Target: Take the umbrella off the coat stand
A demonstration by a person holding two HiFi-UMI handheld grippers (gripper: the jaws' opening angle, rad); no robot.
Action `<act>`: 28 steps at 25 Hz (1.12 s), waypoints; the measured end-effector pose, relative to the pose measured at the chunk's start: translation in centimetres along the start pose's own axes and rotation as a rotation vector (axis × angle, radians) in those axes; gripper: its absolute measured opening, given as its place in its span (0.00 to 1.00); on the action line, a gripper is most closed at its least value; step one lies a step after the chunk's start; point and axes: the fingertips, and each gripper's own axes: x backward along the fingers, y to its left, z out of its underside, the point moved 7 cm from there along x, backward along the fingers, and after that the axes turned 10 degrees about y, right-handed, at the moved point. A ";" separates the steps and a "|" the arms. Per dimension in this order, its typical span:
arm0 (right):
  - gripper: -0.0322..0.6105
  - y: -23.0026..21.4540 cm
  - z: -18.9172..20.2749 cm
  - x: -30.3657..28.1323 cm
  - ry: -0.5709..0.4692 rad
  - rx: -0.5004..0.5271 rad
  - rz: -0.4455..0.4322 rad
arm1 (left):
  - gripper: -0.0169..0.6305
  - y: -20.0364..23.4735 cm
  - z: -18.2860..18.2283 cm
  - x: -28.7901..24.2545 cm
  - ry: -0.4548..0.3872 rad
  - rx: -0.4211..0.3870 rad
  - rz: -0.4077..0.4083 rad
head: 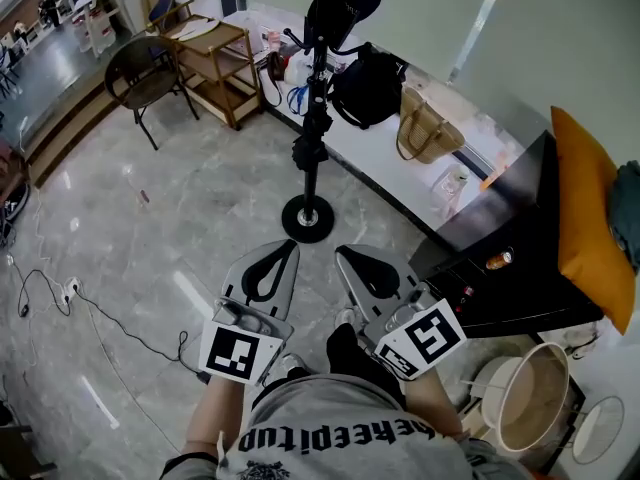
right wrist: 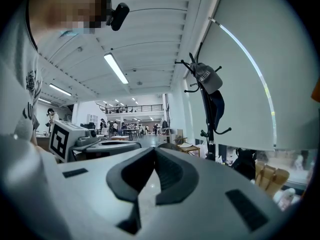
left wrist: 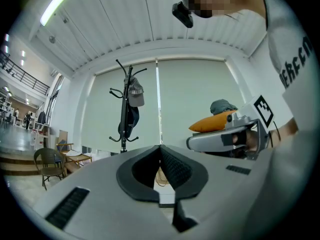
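Observation:
The black coat stand (head: pixel 314 118) rises from a round base (head: pixel 307 218) on the marble floor, straight ahead of both grippers. A grey cap (left wrist: pixel 135 91) hangs near its top, with a dark blue folded umbrella (left wrist: pixel 128 122) below it along the pole. The right gripper view shows the same umbrella (right wrist: pixel 216 106) under the cap (right wrist: pixel 207 78). My left gripper (head: pixel 288 249) and right gripper (head: pixel 343 255) are held side by side, level, short of the base. Both are shut with nothing between the jaws. The stand is still some way off.
A black bag (head: pixel 367 86) and a straw bag (head: pixel 424 128) rest on the white ledge behind the stand. A wooden shelf cart (head: pixel 214 63) and a chair (head: pixel 144 74) stand at the back left. A black cabinet (head: pixel 500 258) with an orange cushion (head: pixel 590 218) is on the right. Cables (head: pixel 60 298) trail on the floor.

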 end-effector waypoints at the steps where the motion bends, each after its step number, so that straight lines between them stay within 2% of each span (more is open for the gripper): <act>1: 0.07 -0.7 -0.1 -0.1 -0.002 0.001 -0.003 | 0.05 0.0 -0.1 -0.6 0.000 -0.001 -0.002; 12: 0.07 -7.2 -0.7 -1.3 -0.009 0.008 -0.046 | 0.05 0.0 -1.4 -7.1 -0.020 0.018 -0.024; 28: 0.07 -15.1 -0.6 -3.0 -0.009 0.012 -0.132 | 0.05 0.2 -2.3 -14.4 -0.037 0.044 -0.097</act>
